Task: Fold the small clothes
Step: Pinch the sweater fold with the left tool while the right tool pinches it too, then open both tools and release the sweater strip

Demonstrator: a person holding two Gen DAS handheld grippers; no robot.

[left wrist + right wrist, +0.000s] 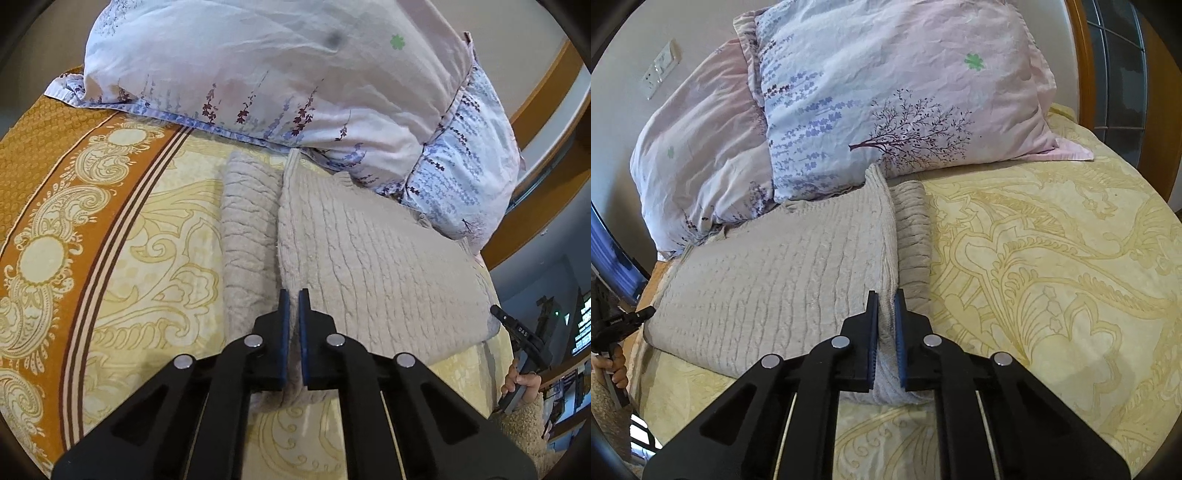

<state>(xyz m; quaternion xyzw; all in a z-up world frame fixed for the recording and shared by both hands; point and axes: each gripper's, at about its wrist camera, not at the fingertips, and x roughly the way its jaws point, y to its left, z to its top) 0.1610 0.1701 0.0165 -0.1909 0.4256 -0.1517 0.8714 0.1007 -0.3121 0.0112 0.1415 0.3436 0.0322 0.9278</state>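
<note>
A beige knit sweater [369, 258] lay on the bed [147, 229], near the pillows [258, 74]. The left hand-held gripper [294, 295] and the right hand-held gripper [886, 297] were each clenched on a raised fold at the sweater's near edge.

White letters reading "DAS" stand on the black right gripper [517, 332] seen at the left wrist view's edge.
</note>
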